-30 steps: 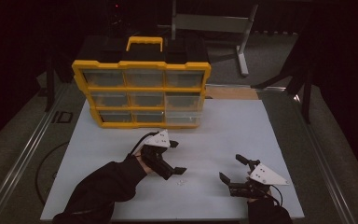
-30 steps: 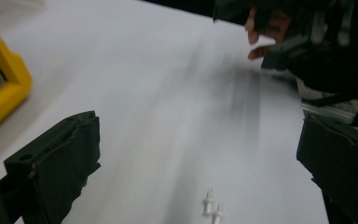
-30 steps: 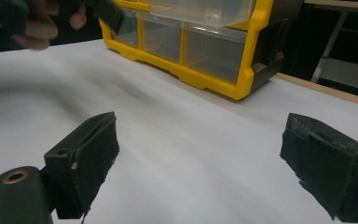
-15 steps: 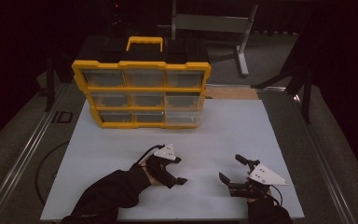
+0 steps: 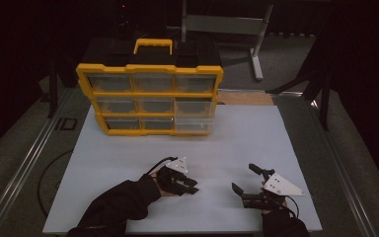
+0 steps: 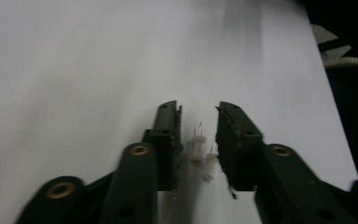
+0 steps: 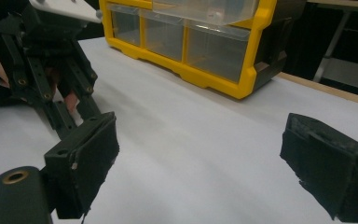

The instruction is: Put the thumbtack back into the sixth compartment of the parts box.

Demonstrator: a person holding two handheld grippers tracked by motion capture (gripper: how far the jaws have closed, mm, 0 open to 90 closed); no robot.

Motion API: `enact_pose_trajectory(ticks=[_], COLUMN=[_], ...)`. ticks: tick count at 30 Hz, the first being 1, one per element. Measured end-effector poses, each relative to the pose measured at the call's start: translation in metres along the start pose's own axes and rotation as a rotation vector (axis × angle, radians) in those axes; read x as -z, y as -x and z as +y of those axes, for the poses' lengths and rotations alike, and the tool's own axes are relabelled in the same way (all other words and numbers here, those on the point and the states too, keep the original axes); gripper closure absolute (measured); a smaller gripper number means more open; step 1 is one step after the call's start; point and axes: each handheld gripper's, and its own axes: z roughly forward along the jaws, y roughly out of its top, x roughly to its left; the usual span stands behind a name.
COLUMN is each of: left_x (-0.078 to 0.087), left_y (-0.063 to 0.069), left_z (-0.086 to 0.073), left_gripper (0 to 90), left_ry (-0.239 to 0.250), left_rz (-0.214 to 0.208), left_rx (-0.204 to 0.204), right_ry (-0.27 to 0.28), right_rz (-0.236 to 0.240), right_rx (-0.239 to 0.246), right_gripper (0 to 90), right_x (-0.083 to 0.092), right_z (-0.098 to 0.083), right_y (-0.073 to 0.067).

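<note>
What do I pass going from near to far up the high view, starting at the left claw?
Left claw → bare white table top → yellow drawer organizer → grey metal stand behind it.

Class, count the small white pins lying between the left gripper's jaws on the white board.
2: one pin lies nearer the left jaw, the other pin beside it, close to the right jaw. More may be hidden under the jaws.

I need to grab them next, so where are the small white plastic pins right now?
In the left gripper view the small white plastic pins lie on the white table sheet, between the left gripper's two black jaws, apparently untouched.
</note>
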Motion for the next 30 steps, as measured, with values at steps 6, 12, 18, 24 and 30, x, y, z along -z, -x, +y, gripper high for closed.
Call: enact_pose_trajectory(ticks=[6,12,18,24,30], left_x=[-0.004,-0.004,-0.001,0.01,0.025], left_y=[-0.001,-0.003,-0.003,-0.002,0.0], left_z=[-0.001,0.0,0.002,0.011,0.024], left_gripper=[79.2,85.1,85.9,86.0,86.0], left_ry=[-0.026,-0.035,-0.031,-0.018,0.002], left_rz=[0.004,0.003,0.003,0.0,0.004], left_rx=[-0.001,-0.002,-0.002,-0.008,-0.027], right_ry=[0.001,0.0,0.001,0.0,0.002], right_rz=[0.0,-0.001,-0.001,-0.002,-0.003], right_rx=[0.0,0.001,0.0,0.0,0.0], right_gripper=[10.9,10.9,10.9,10.9,10.9], right_x=[0.0,0.0,0.0,0.0,0.0], right_z=[0.0,0.0,0.0,0.0,0.0], right_y=[0.0,0.0,0.0,0.0,0.0])
